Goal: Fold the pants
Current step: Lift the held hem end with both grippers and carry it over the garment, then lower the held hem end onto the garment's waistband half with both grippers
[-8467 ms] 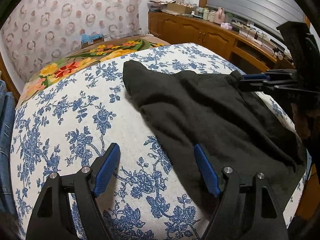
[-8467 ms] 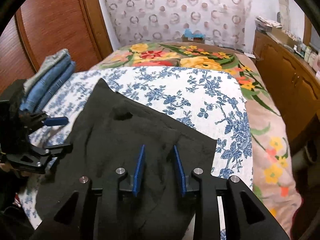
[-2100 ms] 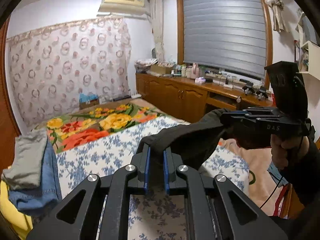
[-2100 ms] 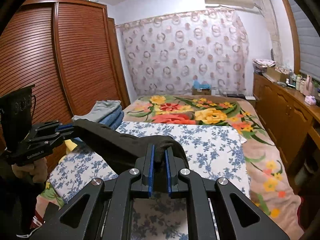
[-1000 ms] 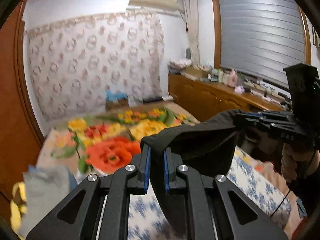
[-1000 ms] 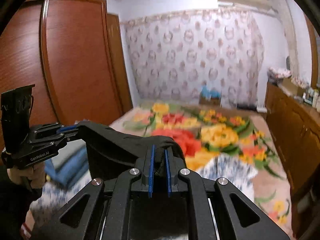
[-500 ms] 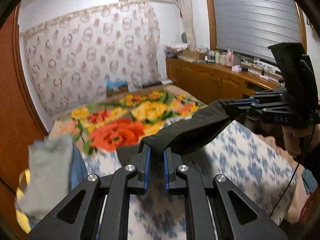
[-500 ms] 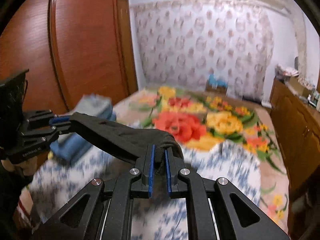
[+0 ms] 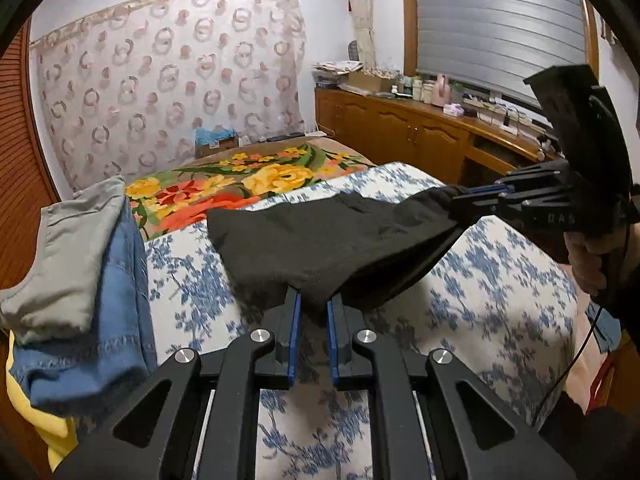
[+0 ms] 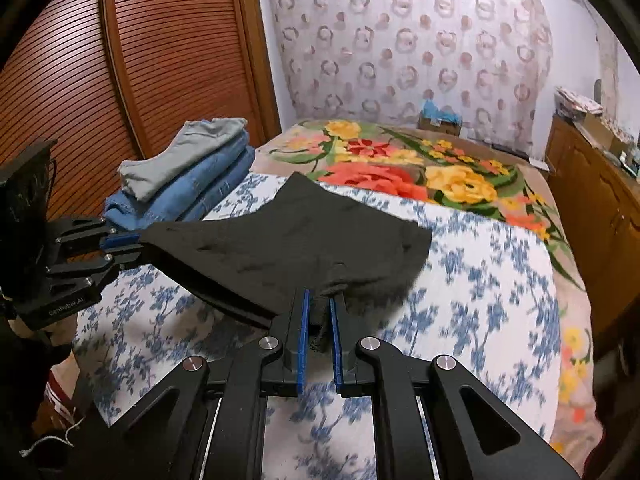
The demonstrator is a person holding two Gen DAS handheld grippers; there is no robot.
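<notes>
Change since half a second back: the black pants [image 9: 320, 236] hung clear of the bed then; now their far edge lies on the blue-flowered sheet [image 9: 500, 280] in mid-frame, while the near edge is still held up. Both hands have come down and forward. Judgement: this is the lay-down of a fold, and it is partly done, with the near edge not yet released.

Left tongs [image 9: 311, 316], bottom centre of the left wrist view: clamped on a bunch of black fabric at one near corner. Right tongs [image 10: 318, 312], bottom centre of the right wrist view: clamped on the other near corner, a thick wad between the blue pads. Each shows in the other's view at the frame edge, fabric stretched between them.

Pants: dark, matte, soft knit by the look; appear doubled over already, forming a wide panel. The far corners rest flat, one near the floral blanket [image 10: 400, 168] in upper centre. The span between the tongs sags slightly, with a few shallow wrinkles.

Stack of folded clothes [image 10: 188, 176], grey on denim, sits at the left, just beside the pants' far corner.
</notes>
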